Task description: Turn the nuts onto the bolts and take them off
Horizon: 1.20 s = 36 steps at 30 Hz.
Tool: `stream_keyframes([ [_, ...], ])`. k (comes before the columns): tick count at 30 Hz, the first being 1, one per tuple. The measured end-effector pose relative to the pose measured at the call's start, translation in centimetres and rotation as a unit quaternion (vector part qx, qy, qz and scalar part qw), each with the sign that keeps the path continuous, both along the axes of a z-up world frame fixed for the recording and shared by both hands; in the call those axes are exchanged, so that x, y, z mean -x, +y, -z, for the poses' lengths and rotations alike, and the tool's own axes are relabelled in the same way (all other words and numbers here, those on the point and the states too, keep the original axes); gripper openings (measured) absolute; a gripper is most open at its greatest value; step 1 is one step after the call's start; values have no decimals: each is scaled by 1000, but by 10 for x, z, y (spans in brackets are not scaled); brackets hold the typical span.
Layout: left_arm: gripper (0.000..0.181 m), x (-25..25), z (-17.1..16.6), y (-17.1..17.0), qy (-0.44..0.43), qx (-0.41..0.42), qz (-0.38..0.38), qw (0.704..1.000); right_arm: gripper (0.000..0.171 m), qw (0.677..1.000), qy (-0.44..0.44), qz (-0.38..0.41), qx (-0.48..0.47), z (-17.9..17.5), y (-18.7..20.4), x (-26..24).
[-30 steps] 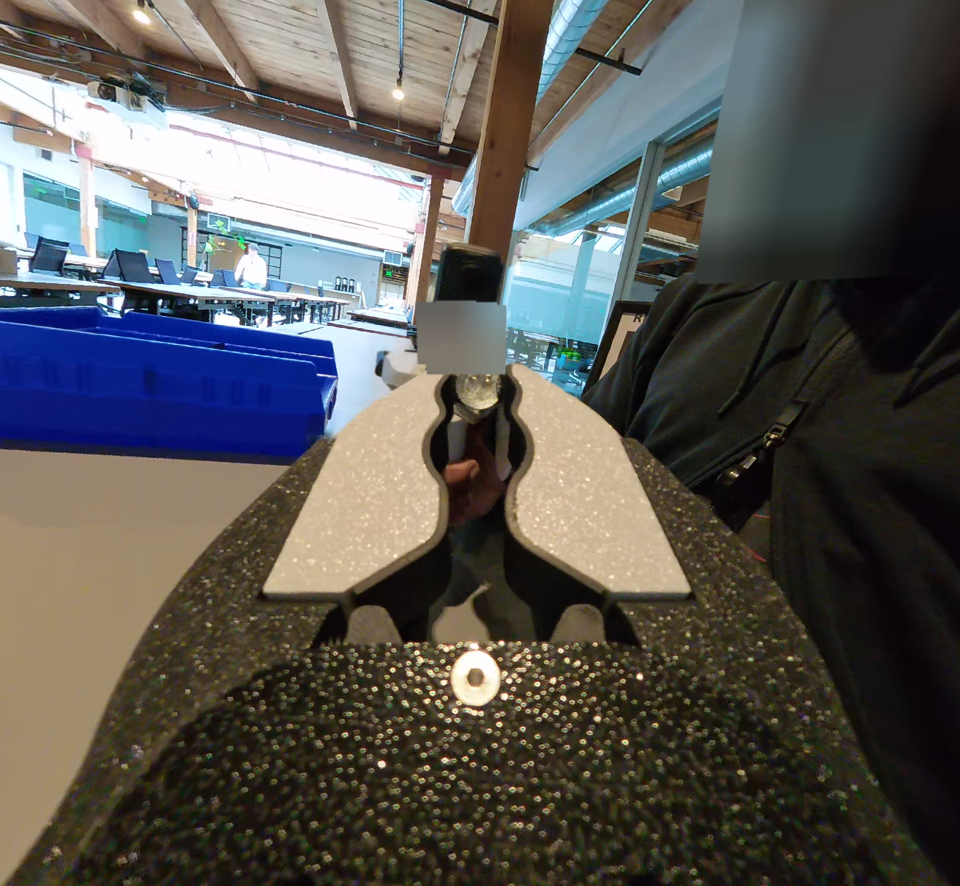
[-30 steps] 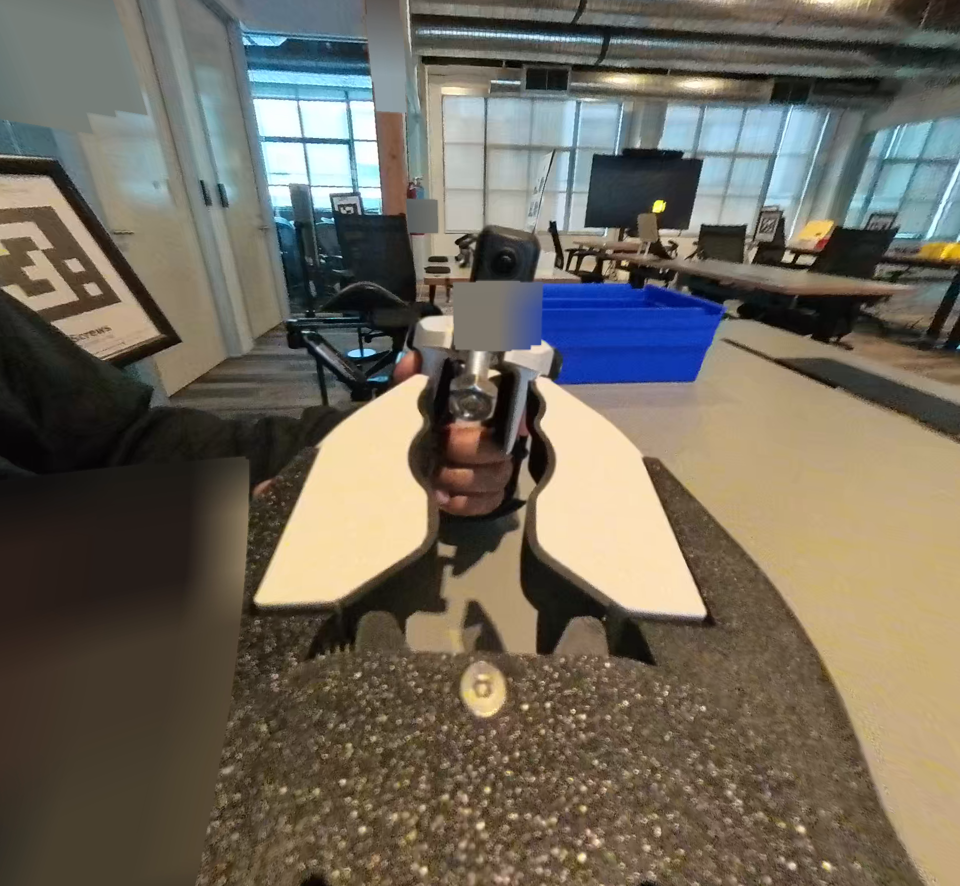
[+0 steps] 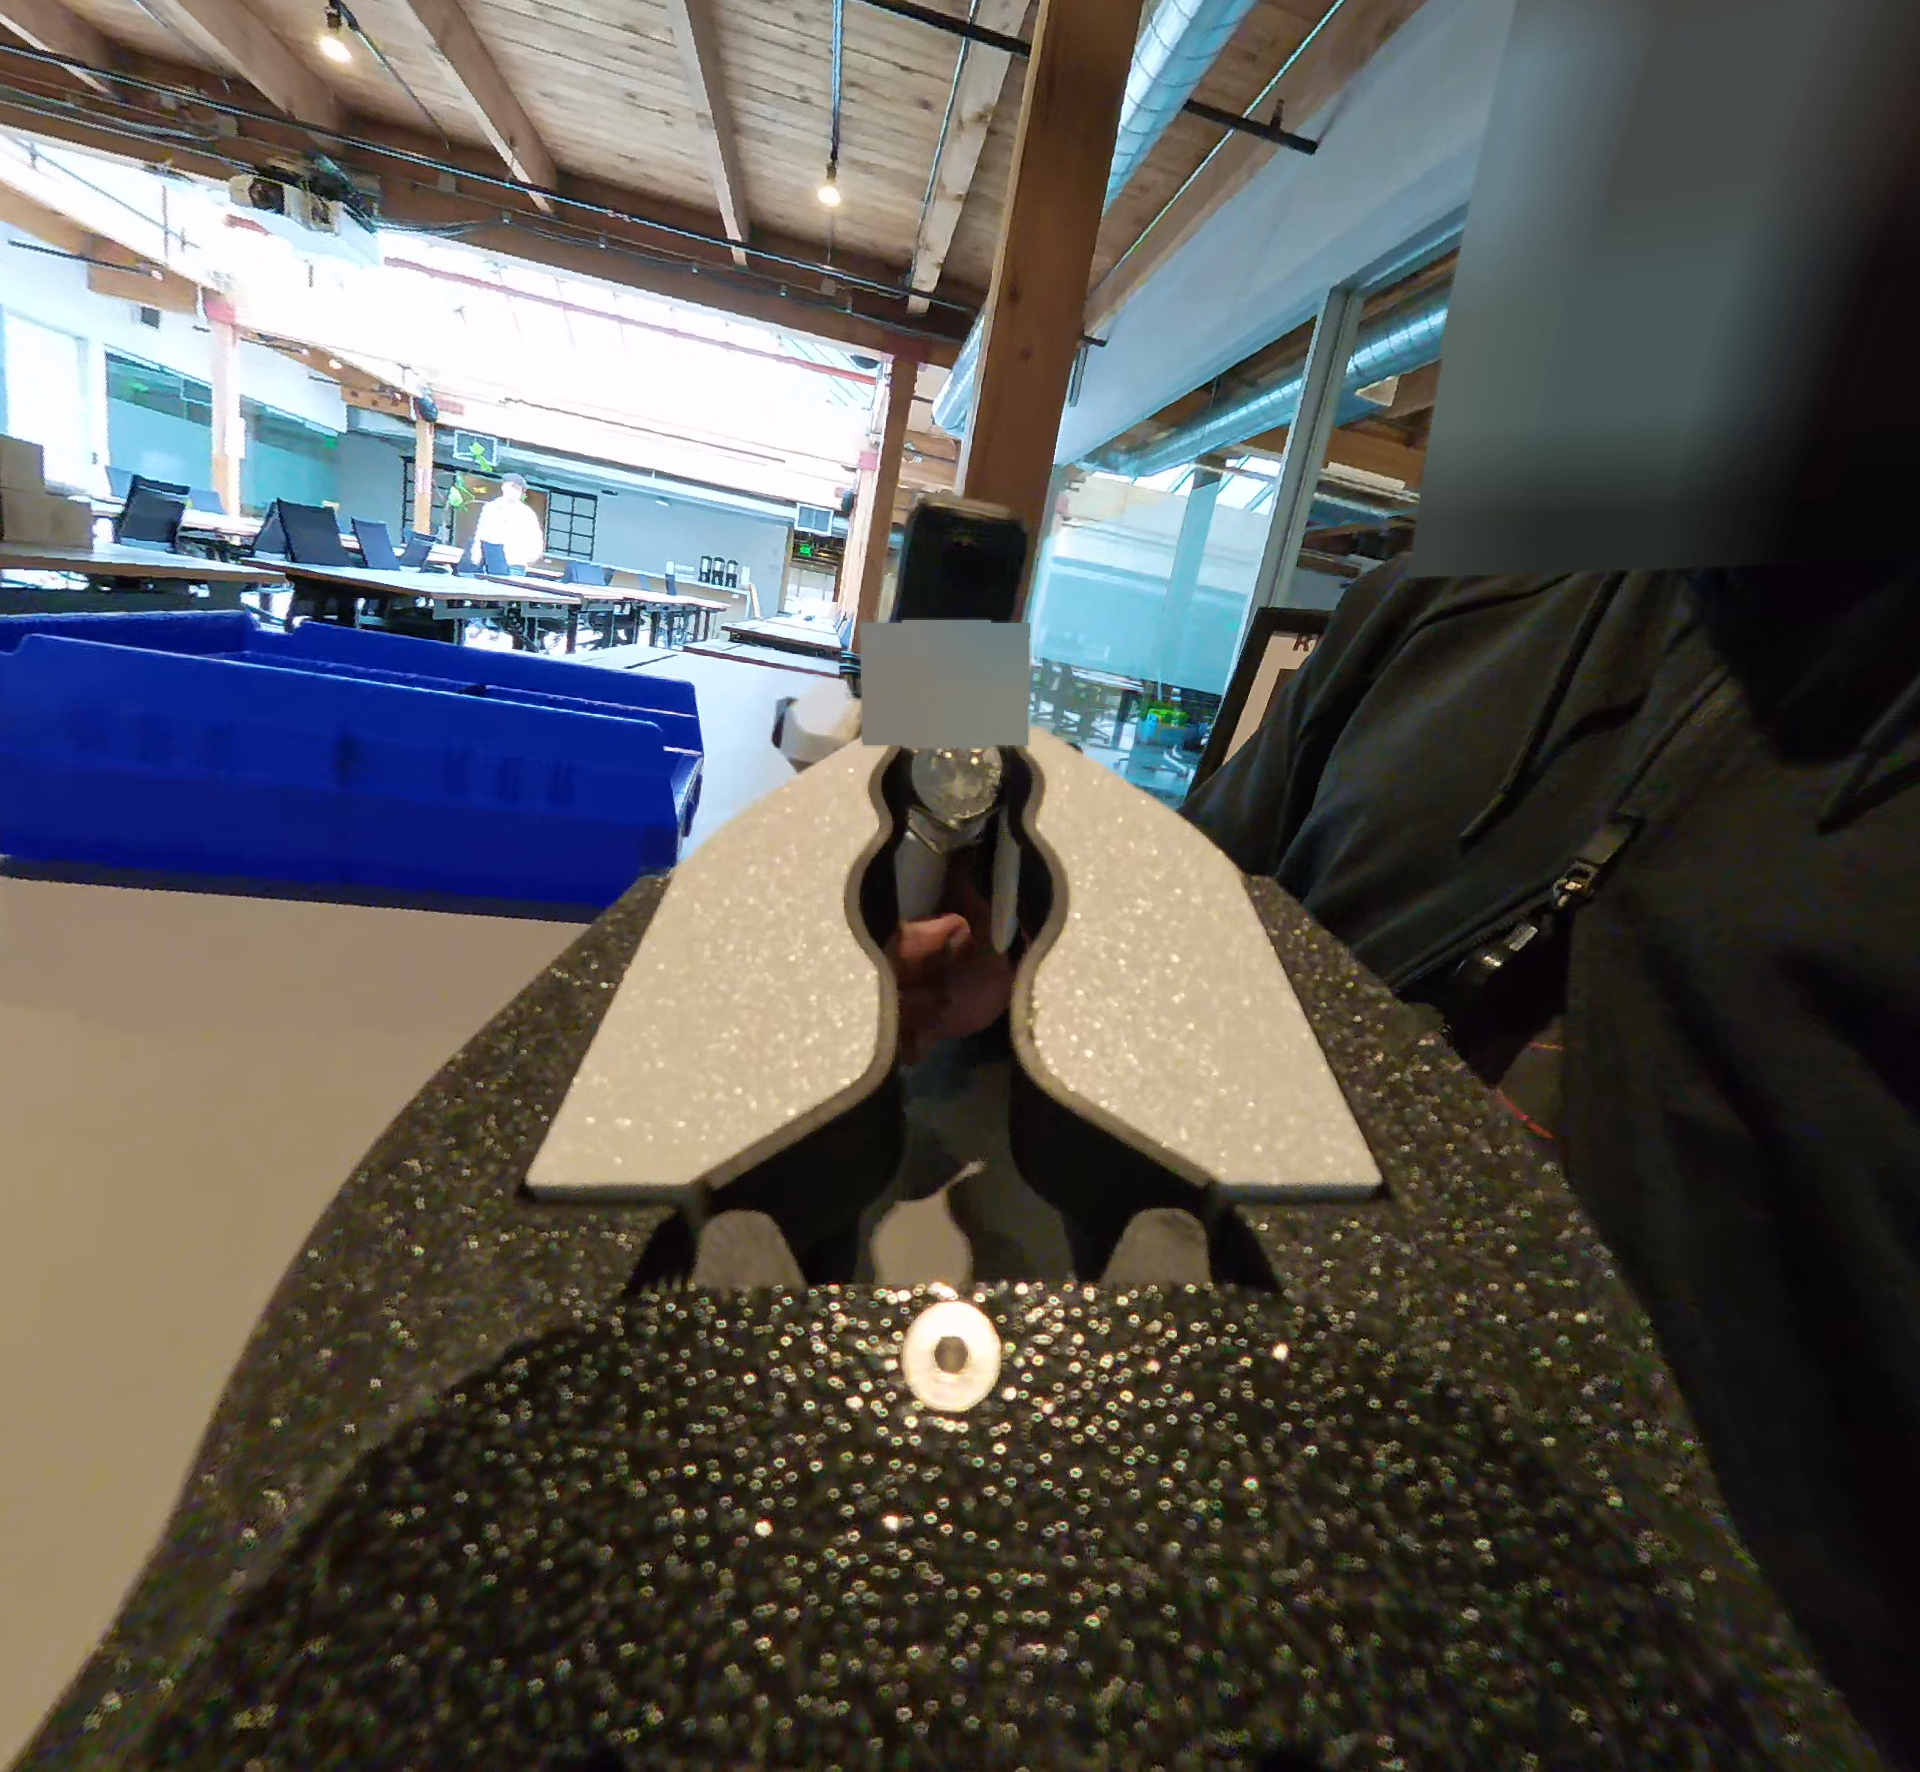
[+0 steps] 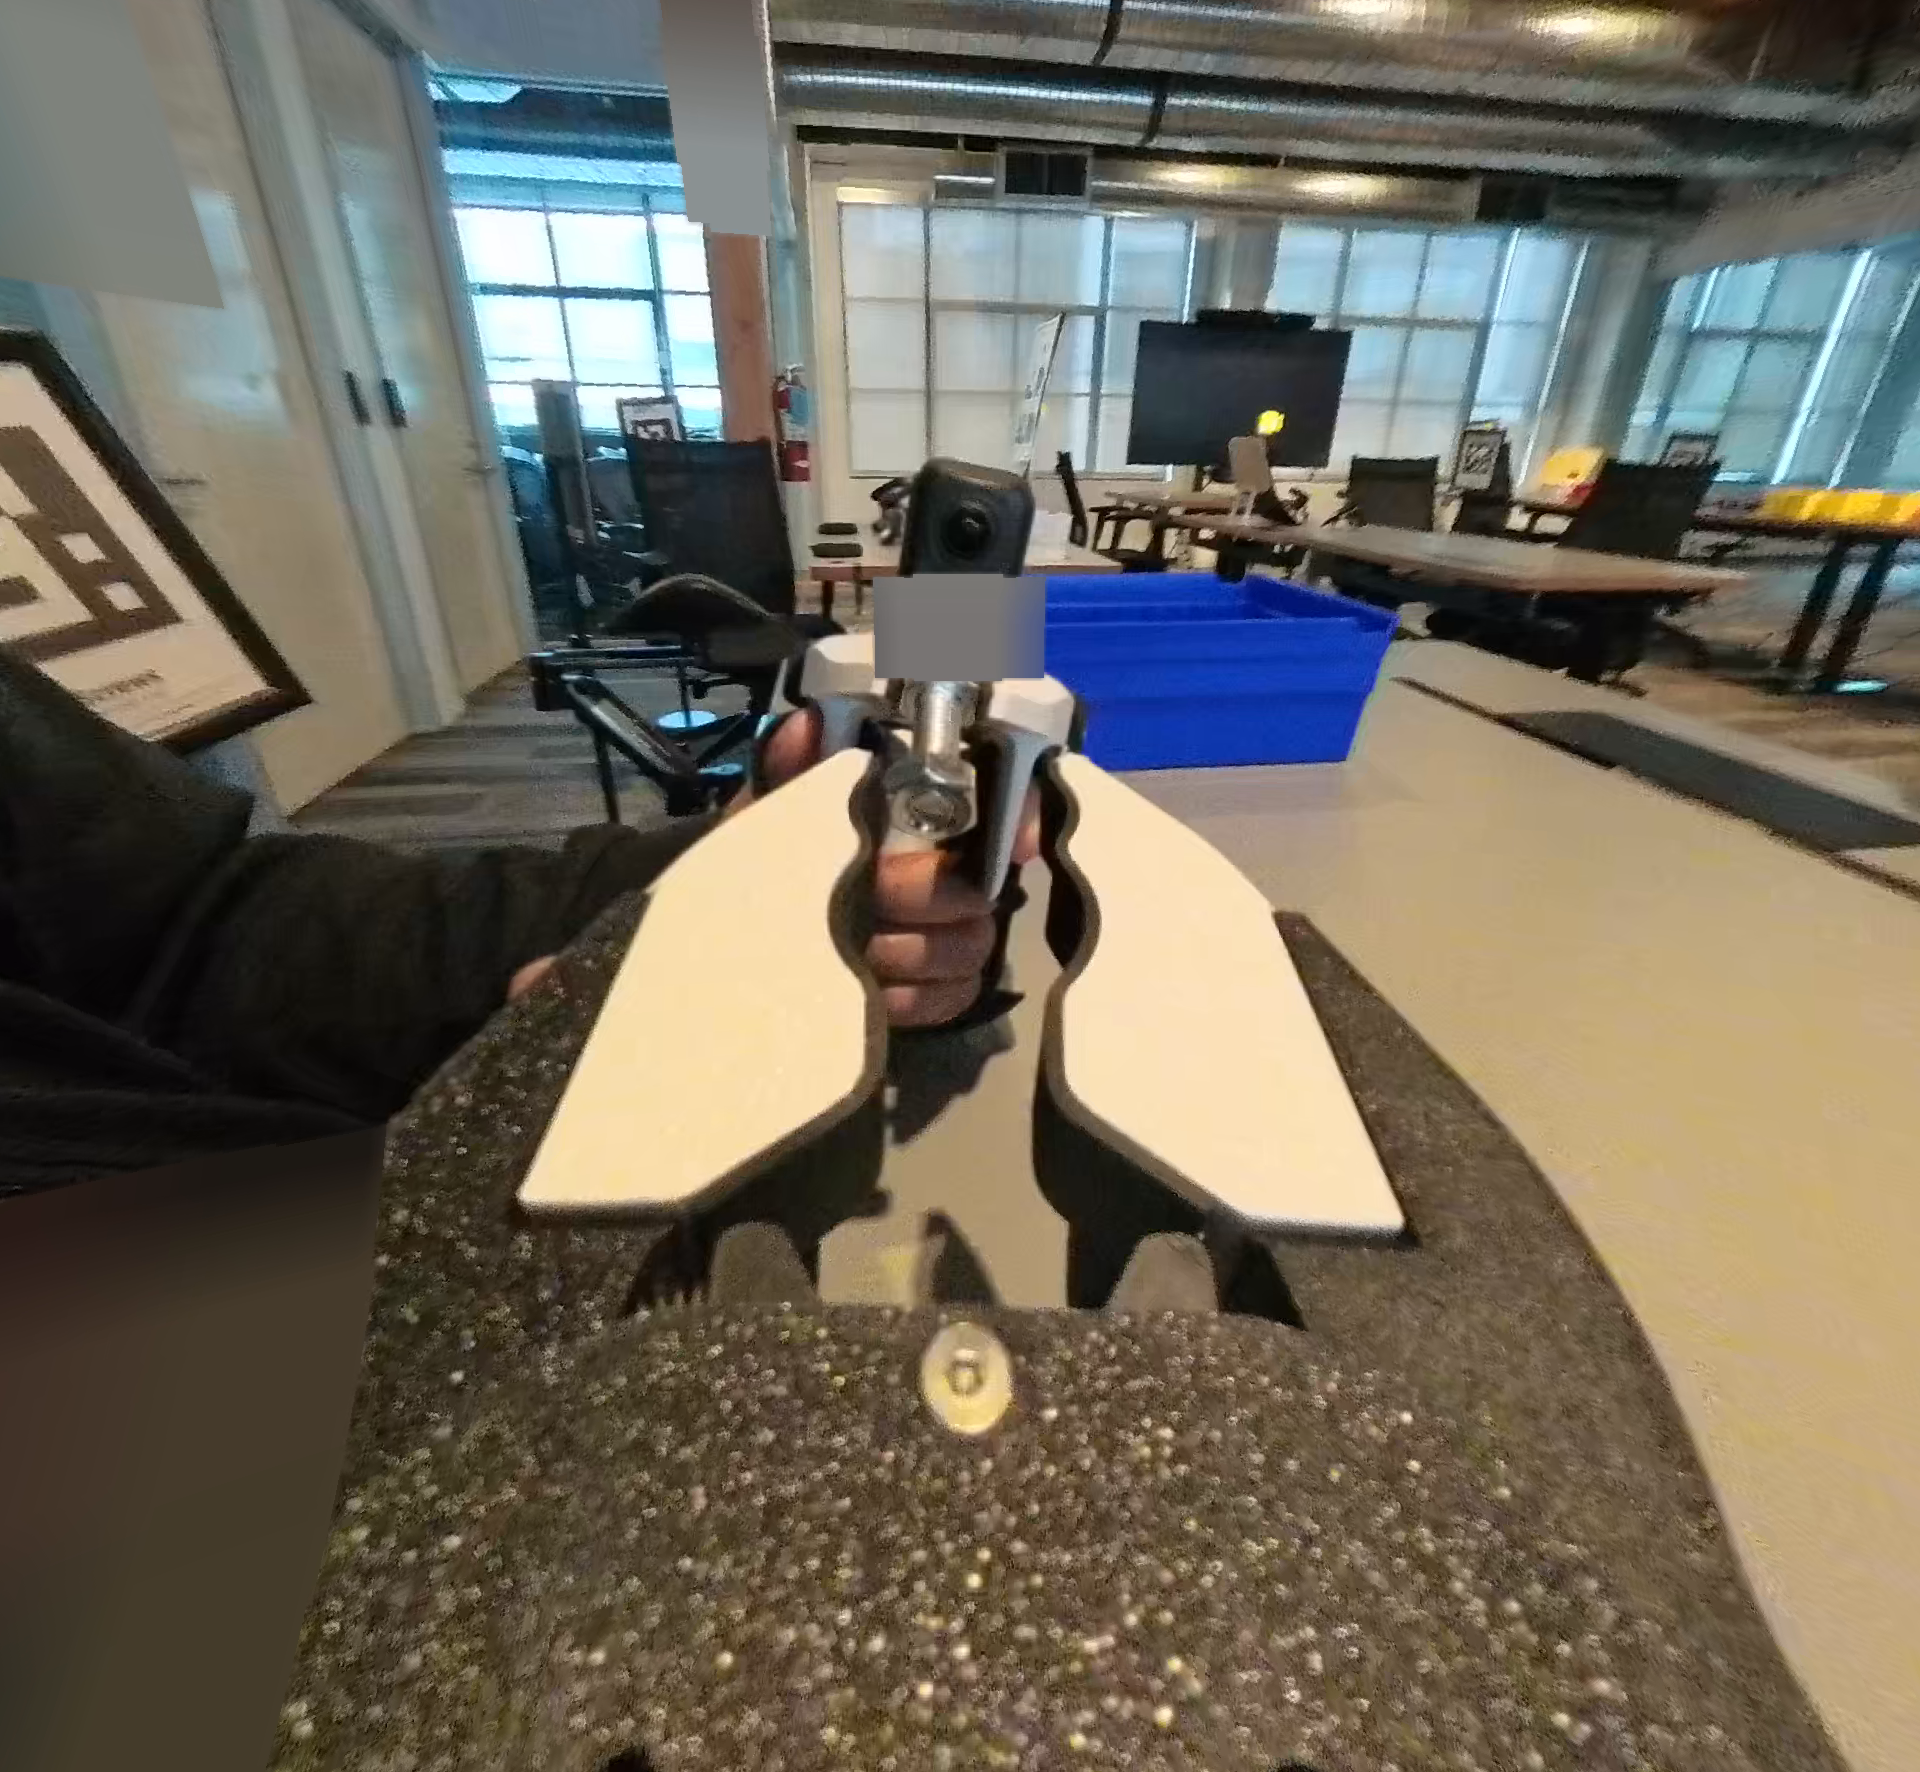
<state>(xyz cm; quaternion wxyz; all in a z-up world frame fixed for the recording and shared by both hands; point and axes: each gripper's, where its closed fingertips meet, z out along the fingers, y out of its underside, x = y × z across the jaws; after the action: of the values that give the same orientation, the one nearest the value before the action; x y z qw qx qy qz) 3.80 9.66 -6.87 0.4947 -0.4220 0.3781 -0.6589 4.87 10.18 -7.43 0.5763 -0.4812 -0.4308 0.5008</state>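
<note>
Now, centre frame in both views, my left gripper (image 3: 951, 787) is clenched on the silver hex-headed bolt (image 3: 954, 782), and my right gripper (image 4: 940, 787) grasps the silver hex nut (image 4: 928, 803) threaded on it; blue plastic bins (image 4: 1205, 673) sit behind.

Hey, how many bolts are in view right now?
1. The bolt is up in the air over the table, between the tips of the right tongs and the facing left tongs. More may be hidden inside the blue bins.
</note>
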Motion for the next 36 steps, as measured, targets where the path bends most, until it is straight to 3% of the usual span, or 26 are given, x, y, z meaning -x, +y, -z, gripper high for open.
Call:
stream_keyframes([
  [9,17,-2,2,-2,5,-1,2,1000,24,999,-37,-8,-13,11,-6,9],
  [14,17,-1,3,0,5,9,1,1000,17,987,-68,63,-131,12,-3,10],
  [16,17,-1,3,1,3,20,4,1000,18,957,-97,128,-242,13,-1,11],
  [19,17,0,5,3,3,32,5,999,17,862,-153,236,-421,13,3,10],
  [21,17,1,3,3,-3,30,5,1000,19,839,-159,260,-452,13,2,11],
  [25,17,6,-1,4,-18,28,-2,999,32,892,-119,229,-372,6,1,8],
  [30,17,7,-3,3,-21,11,-14,1000,32,980,-48,101,-164,1,-2,7],
  [36,17,6,-6,0,-20,-12,-25,999,34,1000,-5,-13,9,1,-4,7],
])
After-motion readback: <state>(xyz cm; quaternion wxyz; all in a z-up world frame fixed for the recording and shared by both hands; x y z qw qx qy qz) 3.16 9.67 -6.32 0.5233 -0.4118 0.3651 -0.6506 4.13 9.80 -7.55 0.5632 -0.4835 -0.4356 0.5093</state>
